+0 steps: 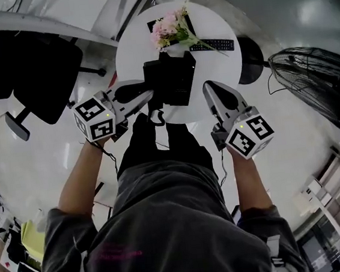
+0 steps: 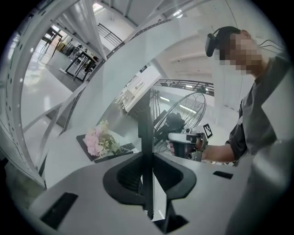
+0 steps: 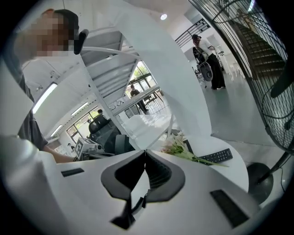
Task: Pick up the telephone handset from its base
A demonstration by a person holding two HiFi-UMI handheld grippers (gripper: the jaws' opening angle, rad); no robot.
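**A:** Start at the left. What is there?

**B:** A black office chair point(image 1: 42, 73) stands on the floor, left of the round white table point(image 1: 128, 52).

**A:** And the left claw?

**B:** The left claw point(image 1: 146, 95) reaches in over the near left edge of the table. Its own view shows the left claw point(image 2: 146, 158) pinching the handset point(image 2: 145, 119). The handset is a thin black bar standing upright between the pads, seen edge-on.

**A:** Where is the handset relative to the phone?

**B:** From the head view the handset point(image 1: 154, 82) lies along the left side of the telephone base point(image 1: 182, 77). The base sits at the near middle of the table. A curl of black cord point(image 1: 158, 117) hangs at the near end of the handset. I cannot tell from above whether handset and base touch. In the left gripper view the tabletop lies below the bar.

**A:** What is farther back?

**B:** Pink flowers point(image 1: 170, 30) lie on a dark mat at the far side of the table. A black remote control point(image 1: 218, 44) lies just right of their stems.

**A:** And the right claw?

**B:** The right claw point(image 1: 209, 87) hangs over the near right edge of the table, just right of the base. Its own view shows the right claw point(image 3: 145, 153) with jaws pressed together at the tips and nothing between them.

**A:** Anything beyond it?

**B:** A large black fan point(image 1: 312, 81) stands on the floor at the far right.
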